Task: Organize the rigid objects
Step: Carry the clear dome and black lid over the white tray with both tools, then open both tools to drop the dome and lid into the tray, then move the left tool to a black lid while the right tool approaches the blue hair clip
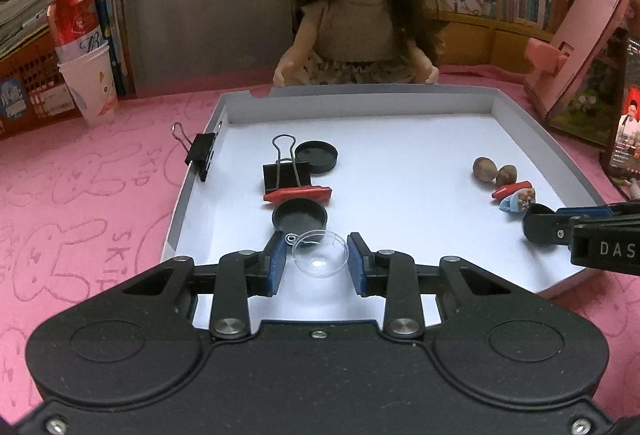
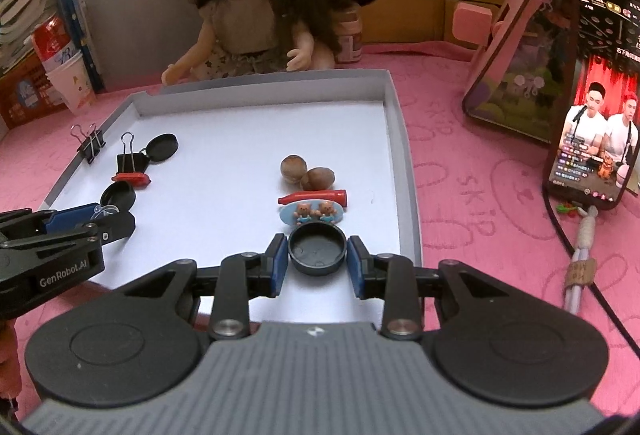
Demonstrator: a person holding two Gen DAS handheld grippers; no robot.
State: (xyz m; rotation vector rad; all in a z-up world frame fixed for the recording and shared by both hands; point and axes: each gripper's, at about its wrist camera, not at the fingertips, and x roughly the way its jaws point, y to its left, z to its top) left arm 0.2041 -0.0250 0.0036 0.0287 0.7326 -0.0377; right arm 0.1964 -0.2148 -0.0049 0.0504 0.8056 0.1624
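Grippers work a white tray [image 1: 520,139]: left gripper [image 1: 317,259] clamps a clear dome [image 1: 319,253], right gripper [image 2: 317,255], at three o'clock, grips a black cap [image 2: 317,250].

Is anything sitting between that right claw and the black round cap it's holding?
Nothing visible: the right claw already has its blue pads against both sides of the black round cap, on the white tray.

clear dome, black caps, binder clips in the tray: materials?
Clear dome: transparent, glossy, with highlights, likely thin plastic. Black cap: matte, moulded rim, probably plastic. Binder clip: black painted body, shiny wire handles, looks like steel. White tray: matte, folded corners, likely cardboard.
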